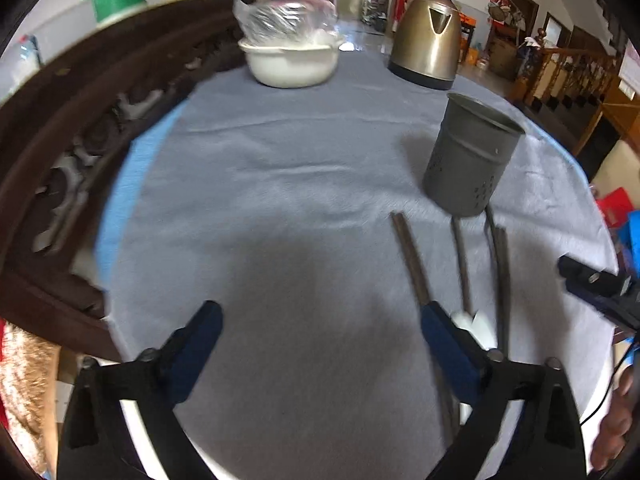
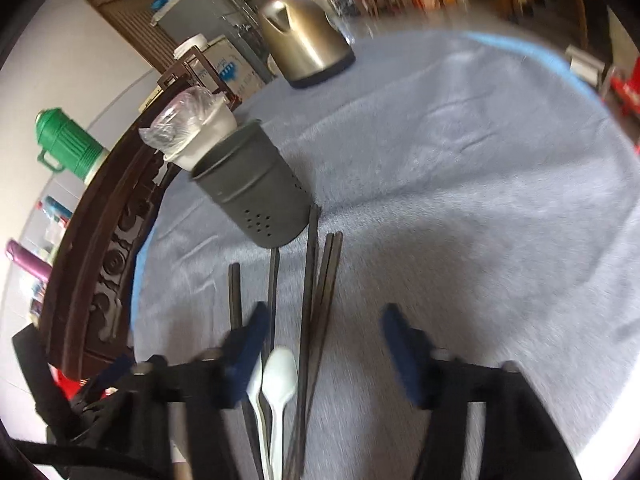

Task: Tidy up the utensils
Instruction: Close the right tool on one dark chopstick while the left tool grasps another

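Grey tablecloth (image 1: 280, 200): kettle (image 1: 426, 36), covered bowl (image 1: 290, 60) behind utensil holder (image 1: 470, 160).

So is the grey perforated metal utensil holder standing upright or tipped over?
Upright. The grey perforated metal utensil holder stands on its base on the blue-grey cloth, open rim up; the dark chopsticks lie flat beside it.

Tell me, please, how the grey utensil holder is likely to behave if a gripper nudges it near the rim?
The holder looks tall and narrows toward its base, so a push near the rim would probably tip it rather than slide it. It appears empty, so likely light. The fuzzy cloth under it may grip the base, adding to that risk.
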### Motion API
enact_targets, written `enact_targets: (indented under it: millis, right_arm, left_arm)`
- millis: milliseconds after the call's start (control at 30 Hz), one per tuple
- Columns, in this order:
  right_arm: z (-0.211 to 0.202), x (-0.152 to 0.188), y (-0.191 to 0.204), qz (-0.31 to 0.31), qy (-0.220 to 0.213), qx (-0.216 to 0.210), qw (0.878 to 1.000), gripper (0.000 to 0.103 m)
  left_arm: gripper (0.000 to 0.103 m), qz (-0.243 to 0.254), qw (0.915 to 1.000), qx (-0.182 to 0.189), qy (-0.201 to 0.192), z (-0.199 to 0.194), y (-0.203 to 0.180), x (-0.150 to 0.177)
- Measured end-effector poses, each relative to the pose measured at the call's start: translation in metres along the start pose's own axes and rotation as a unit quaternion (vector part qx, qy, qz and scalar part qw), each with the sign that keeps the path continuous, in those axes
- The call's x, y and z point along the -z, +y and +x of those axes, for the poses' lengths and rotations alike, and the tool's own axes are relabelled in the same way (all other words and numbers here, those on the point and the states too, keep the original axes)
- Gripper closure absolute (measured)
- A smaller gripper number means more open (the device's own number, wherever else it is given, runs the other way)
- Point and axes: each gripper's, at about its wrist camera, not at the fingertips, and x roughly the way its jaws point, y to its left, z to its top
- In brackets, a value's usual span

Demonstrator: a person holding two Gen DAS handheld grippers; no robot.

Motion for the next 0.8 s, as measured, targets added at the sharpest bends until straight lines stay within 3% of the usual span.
enact_targets:
  millis: [133,200,333,533,633,800]
  right_arm:
    - [0.024,-0.017,-0.002,0.002,0.013,-0.022,1.0,0.06]
    - [0.034,-0.025,0.003,-0.01,0.017,-0.042,0.999,0.06]
    - [0.052,-0.033,0.016,-0.04,0.032,-0.05,0.997,0.064]
    - [0.079,-0.04,0.022,-0.05,0.047,0.004,0.998,0.067]
    - [0.085,-0.042,0.025,-0.057,0.049,0.011,0.997,0.068]
    - [0.089,-0.044,0.033,-0.085,0.057,0.043,0.994,0.08]
  left_arm:
    - [0.038,-0.009,0.9988,0.024,0.042,0.033,-0.008,-0.019]
    - [0.041,-0.005,0.9981,0.032,0.052,0.046,-0.014,-0.023]
    - [0.041,-0.004,0.9973,0.04,0.061,0.059,-0.019,-0.027]
    - [0.041,0.003,0.9966,0.046,0.067,0.071,-0.021,-0.029]
    - [0.041,0.009,0.9969,0.05,0.06,0.071,-0.025,-0.029]
    - [0.041,0.02,0.9969,0.054,0.053,0.075,-0.03,-0.032]
